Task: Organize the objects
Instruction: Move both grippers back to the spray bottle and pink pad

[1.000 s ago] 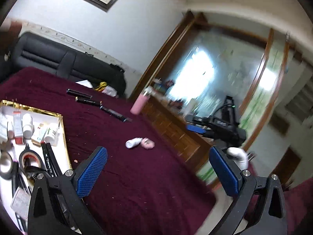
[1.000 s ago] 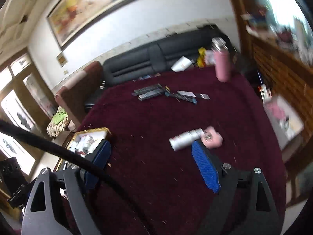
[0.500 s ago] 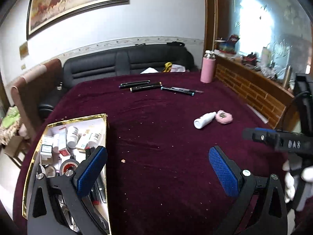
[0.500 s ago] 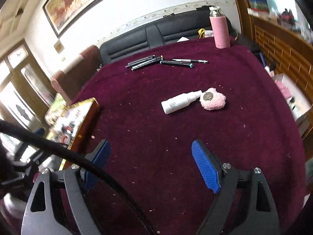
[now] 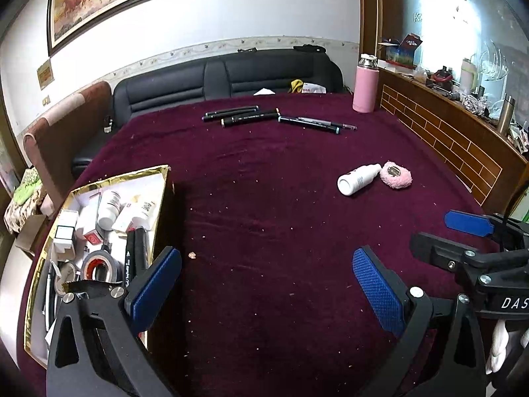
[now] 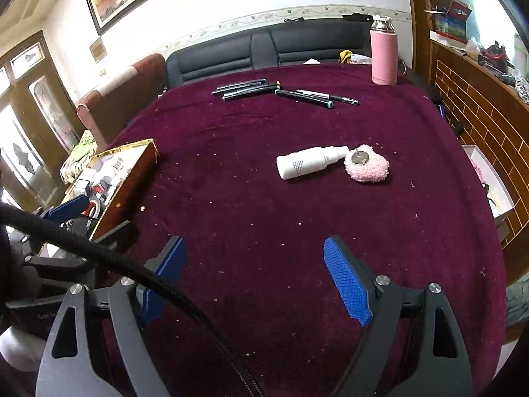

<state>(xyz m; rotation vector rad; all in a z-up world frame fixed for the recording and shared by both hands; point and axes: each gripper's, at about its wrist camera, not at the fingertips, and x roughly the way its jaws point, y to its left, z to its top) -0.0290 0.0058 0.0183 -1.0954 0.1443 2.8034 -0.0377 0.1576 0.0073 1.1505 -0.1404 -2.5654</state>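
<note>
both grippers hang over the maroon tablecloth (image 6: 264, 198) with nothing between their blue pads: the right gripper (image 6: 254, 278) is spread wide and empty, and so is the left gripper (image 5: 264, 284). ahead of the right one lies a white spray bottle (image 6: 307, 162) on its side, nozzle touching a pink fluffy puff (image 6: 367, 164), likely the nearest pickup. farther back a cluster of black marker pens (image 6: 264, 90) lies loose near a pink flask (image 6: 383, 54). just beside the left gripper sits the gold-rimmed box (image 5: 115, 178), already holding bottles and tape rolls, so it looks like the collecting place.
</note>
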